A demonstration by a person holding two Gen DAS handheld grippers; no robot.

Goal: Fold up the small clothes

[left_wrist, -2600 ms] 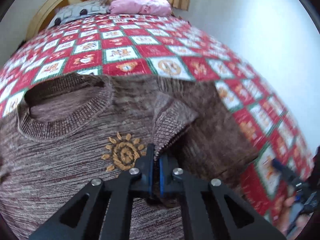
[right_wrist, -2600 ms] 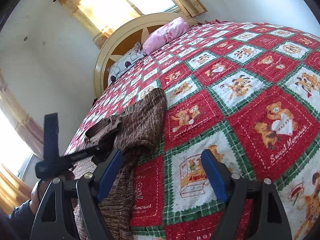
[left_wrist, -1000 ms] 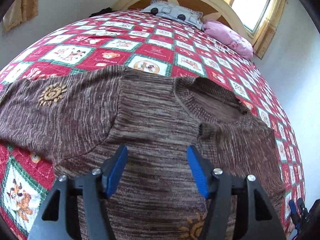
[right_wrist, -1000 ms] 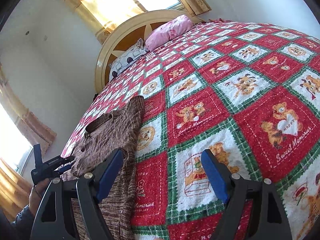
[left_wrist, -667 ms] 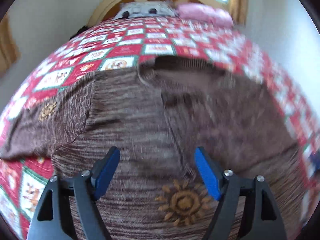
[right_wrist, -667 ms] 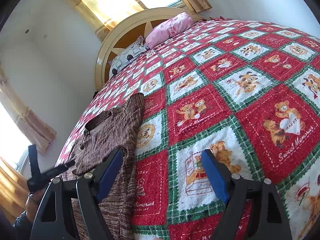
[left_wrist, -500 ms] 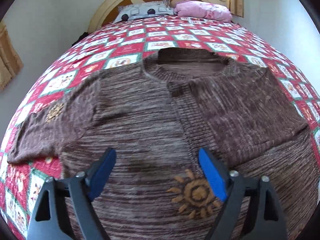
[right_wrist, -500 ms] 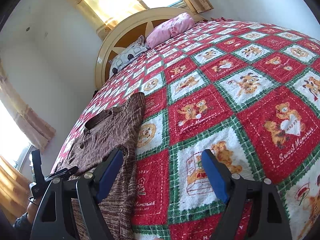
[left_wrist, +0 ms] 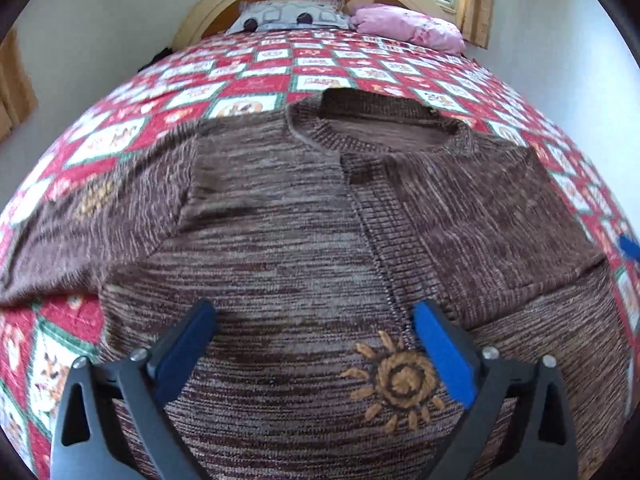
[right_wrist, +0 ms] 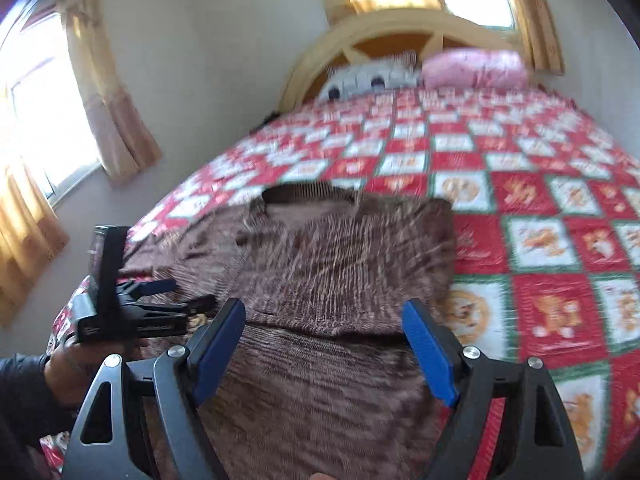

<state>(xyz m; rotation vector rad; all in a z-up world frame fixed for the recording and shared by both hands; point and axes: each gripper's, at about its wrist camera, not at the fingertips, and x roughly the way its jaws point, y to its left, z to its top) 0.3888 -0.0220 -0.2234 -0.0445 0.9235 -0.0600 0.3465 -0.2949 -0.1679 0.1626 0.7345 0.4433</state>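
A brown knitted sweater [left_wrist: 288, 248] lies flat on the bed, neck hole away from me. Its right sleeve [left_wrist: 492, 216] is folded in over the chest; its left sleeve [left_wrist: 76, 236] lies spread out to the left. An orange sun is stitched on the front [left_wrist: 400, 380]. My left gripper [left_wrist: 316, 340] is open and empty, just above the sweater's lower front. My right gripper [right_wrist: 324, 340] is open and empty over the sweater [right_wrist: 340, 272], on its right side. The left gripper also shows in the right wrist view [right_wrist: 160, 296].
The bed has a red, white and green patchwork quilt [left_wrist: 256, 76] [right_wrist: 540, 208]. A grey pillow [left_wrist: 292, 16] and a pink pillow [left_wrist: 408, 28] lie by the wooden headboard [right_wrist: 392, 28]. Curtained windows [right_wrist: 44, 104] are on the left wall and behind the bed.
My left gripper let go of the folded sleeve, opened and moved to the sweater's middle. My right gripper swung left from the bare quilt to face the sweater; it stayed open.
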